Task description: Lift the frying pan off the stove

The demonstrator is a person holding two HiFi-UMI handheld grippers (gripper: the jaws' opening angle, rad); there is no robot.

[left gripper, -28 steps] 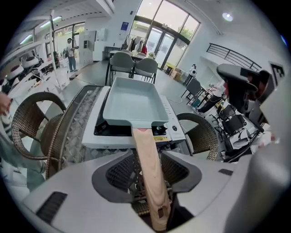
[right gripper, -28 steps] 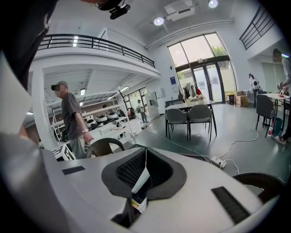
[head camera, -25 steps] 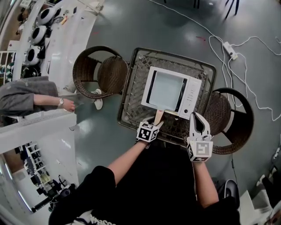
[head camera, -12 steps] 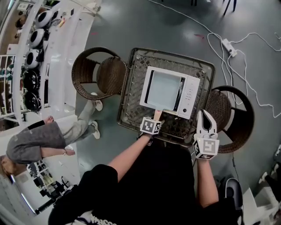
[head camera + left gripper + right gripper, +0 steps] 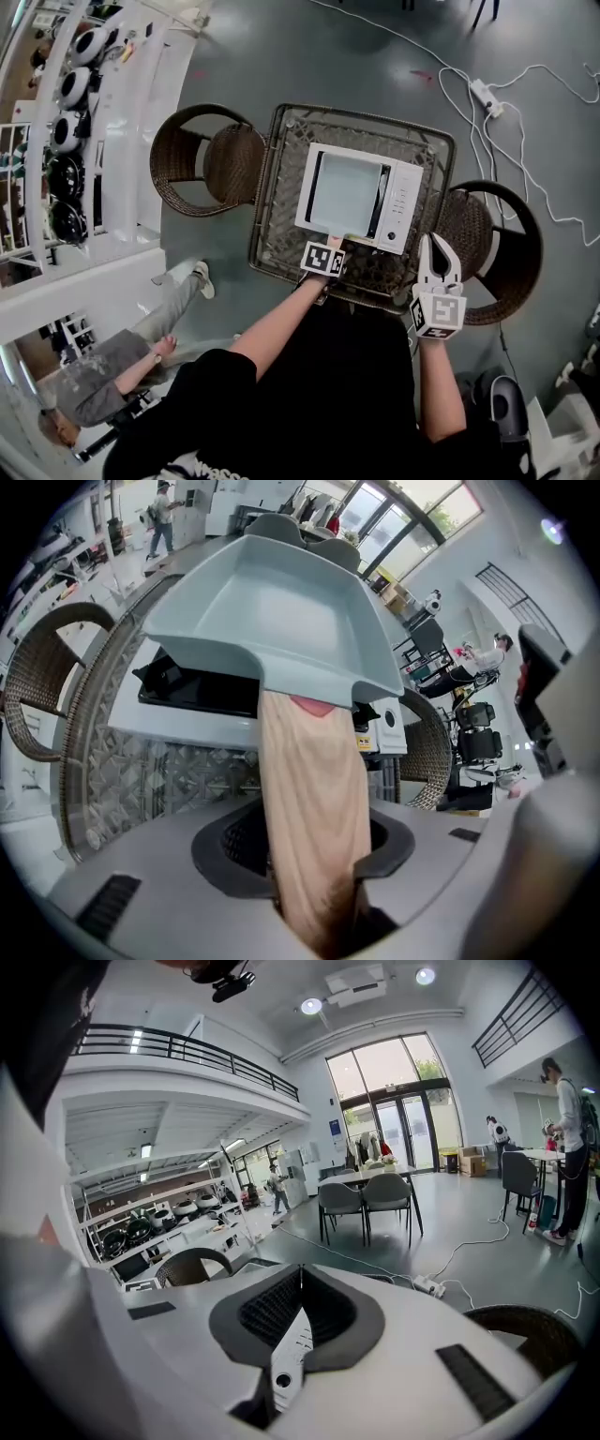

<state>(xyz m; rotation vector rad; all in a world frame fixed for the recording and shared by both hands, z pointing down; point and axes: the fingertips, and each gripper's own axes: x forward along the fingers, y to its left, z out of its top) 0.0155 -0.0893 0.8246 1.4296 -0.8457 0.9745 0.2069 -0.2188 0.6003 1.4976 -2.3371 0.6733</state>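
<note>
While the frying pan point(image 5: 347, 192) sits on the stove point(image 5: 405, 202), the left gripper point(image 5: 331, 245) has just been closing onto its wooden handle point(image 5: 309, 789); right of the stove, the right gripper point(image 5: 438, 246) hangs with jaws together, empty.

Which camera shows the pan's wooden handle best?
The left gripper view: the wooden handle fills its middle, running between the jaws of the left gripper, which have just been closing on it. The head view shows just a stub; the right gripper view, none.
</note>
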